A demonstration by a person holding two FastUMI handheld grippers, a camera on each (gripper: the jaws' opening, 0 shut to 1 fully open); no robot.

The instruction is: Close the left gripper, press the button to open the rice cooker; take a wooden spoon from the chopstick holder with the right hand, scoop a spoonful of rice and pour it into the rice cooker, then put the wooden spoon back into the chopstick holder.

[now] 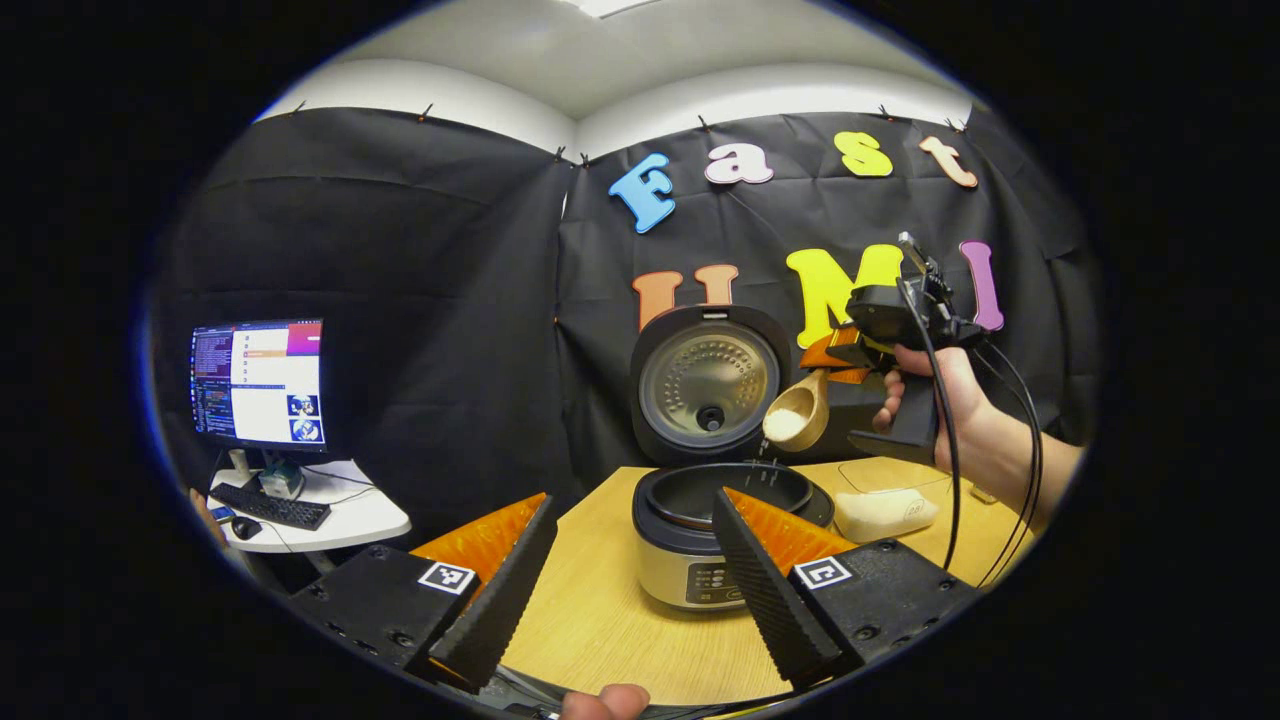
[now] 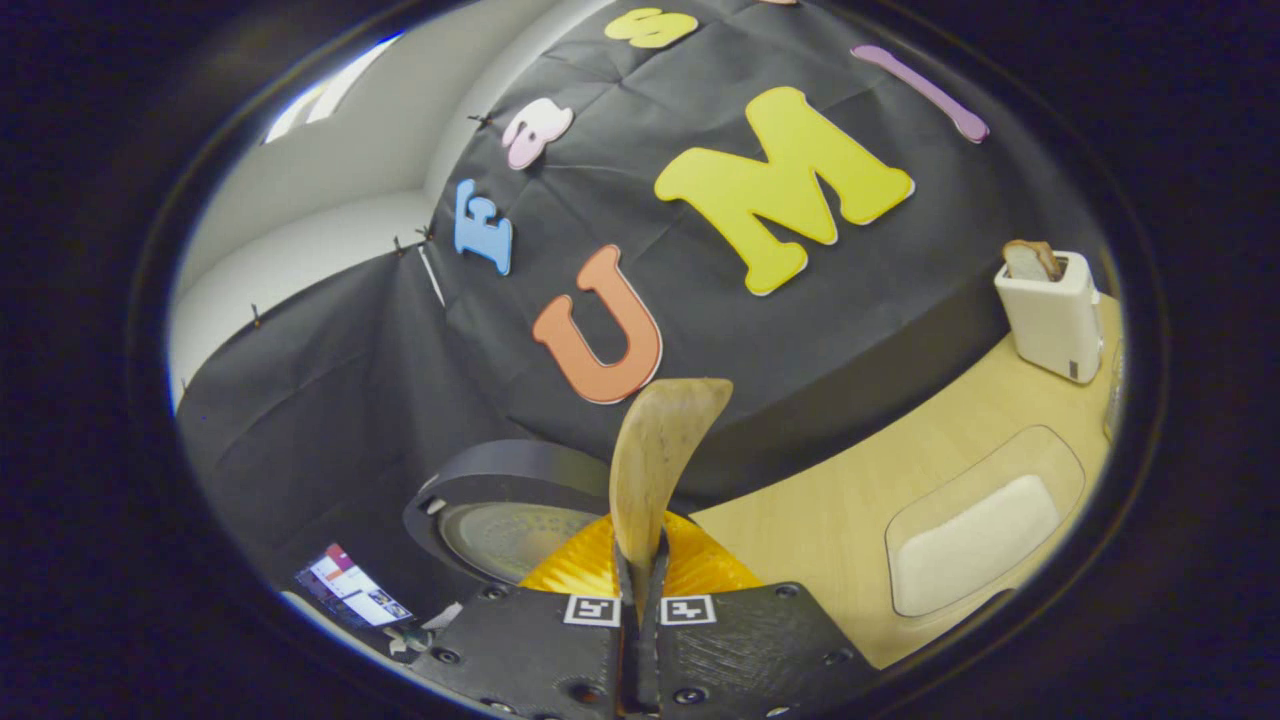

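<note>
In the left gripper view, the left tongs (image 1: 640, 590) were seen spread at the bottom of the frame. At centre stood the silver rice cooker (image 1: 700, 540) with its round lid raised. Just right of the lid, the pale wooden spoon (image 1: 797, 412) was held tilted, grains falling into the pot. In the right gripper view, the right tongs (image 2: 640, 580) were pinched on the spoon's handle at bottom centre. A slow roll over the pot's middle was judged best against spillage on the light wooden tabletop (image 2: 830, 520).
</note>
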